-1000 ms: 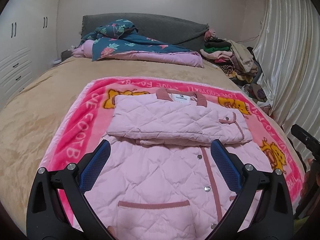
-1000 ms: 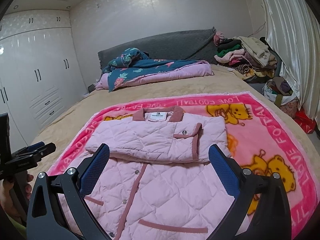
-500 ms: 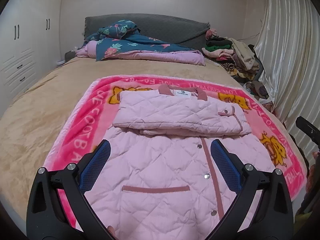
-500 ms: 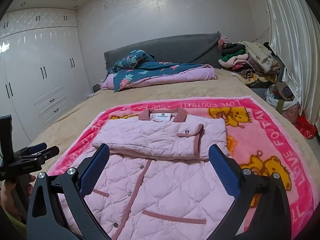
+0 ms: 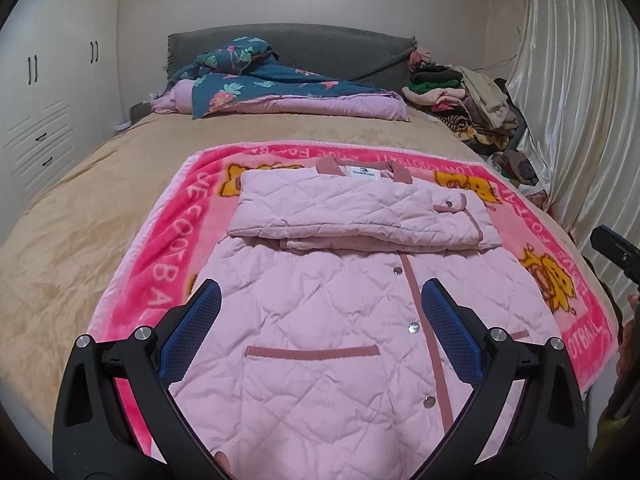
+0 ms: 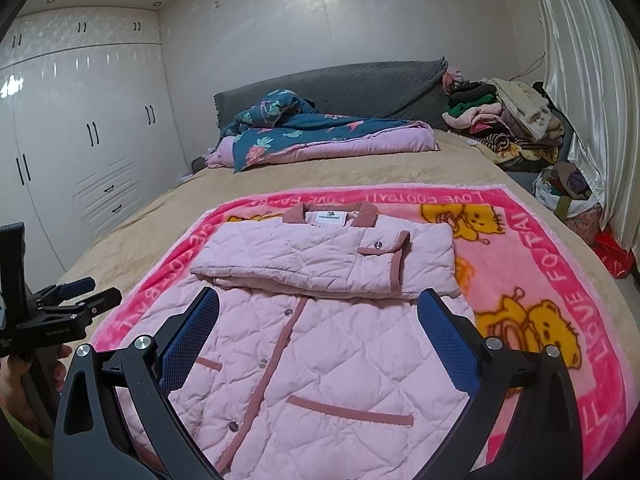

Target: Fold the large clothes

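Your left gripper [image 5: 320, 320] hangs above the near left part of the jacket [image 5: 332, 340], fingers [image 5: 192, 332] spread wide with nothing between them; the jacket lies front-up on the pink blanket [image 5: 160, 256], collar [image 5: 362, 168] at the far end, both sleeves already folded across the chest in a flat band beyond the snaps; the hem is nearest you and partly hidden under the gripper bodies. The step in hand looks like the bottom-up fold; take the left hem corner first, biting through both quilted layers, not just the top one, or the back will drag and bunch. In the middle, watch the placket [image 5: 420, 304]; keep it straight as you lift so the fold line runs square across, just on your side of the sleeve band. Your right gripper [image 6: 320, 328] hovers over the right half of the jacket, fingers [image 6: 448, 340] likewise wide apart and empty; grip the right hem corner level with the left, lift both together, and lay the hem up to the collar without disturbing the sleeves.
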{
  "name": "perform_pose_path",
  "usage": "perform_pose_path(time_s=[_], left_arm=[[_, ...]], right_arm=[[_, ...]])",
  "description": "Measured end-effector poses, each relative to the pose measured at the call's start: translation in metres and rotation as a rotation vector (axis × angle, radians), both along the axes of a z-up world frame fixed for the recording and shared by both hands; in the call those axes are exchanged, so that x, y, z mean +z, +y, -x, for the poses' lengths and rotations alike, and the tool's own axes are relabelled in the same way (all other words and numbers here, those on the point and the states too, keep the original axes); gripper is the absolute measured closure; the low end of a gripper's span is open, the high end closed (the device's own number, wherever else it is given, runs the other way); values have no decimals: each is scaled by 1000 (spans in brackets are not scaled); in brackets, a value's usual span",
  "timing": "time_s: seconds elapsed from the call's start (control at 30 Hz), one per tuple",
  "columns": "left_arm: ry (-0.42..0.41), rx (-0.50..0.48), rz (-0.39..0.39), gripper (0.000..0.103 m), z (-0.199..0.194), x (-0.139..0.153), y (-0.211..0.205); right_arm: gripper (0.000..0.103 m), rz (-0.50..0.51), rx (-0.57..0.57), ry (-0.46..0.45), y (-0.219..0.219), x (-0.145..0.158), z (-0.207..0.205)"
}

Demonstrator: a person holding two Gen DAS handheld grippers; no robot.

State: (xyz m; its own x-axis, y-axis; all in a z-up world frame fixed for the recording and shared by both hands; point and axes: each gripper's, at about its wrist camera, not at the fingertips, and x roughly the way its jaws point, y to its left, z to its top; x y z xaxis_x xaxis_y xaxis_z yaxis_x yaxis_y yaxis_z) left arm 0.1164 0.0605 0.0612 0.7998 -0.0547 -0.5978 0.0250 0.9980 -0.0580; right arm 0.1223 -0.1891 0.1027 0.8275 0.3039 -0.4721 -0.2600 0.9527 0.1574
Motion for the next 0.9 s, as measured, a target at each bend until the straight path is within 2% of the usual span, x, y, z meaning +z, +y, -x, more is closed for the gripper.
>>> perform_pose_path(time_s=[0.57, 0.9], left_arm=[[-6, 7, -1, 9, 20, -1, 3], [-7, 21, 3, 9, 33, -2, 11]], right_arm=[[4, 17, 3, -21, -8, 9, 21], [4, 30, 0, -6, -12, 2, 30]])
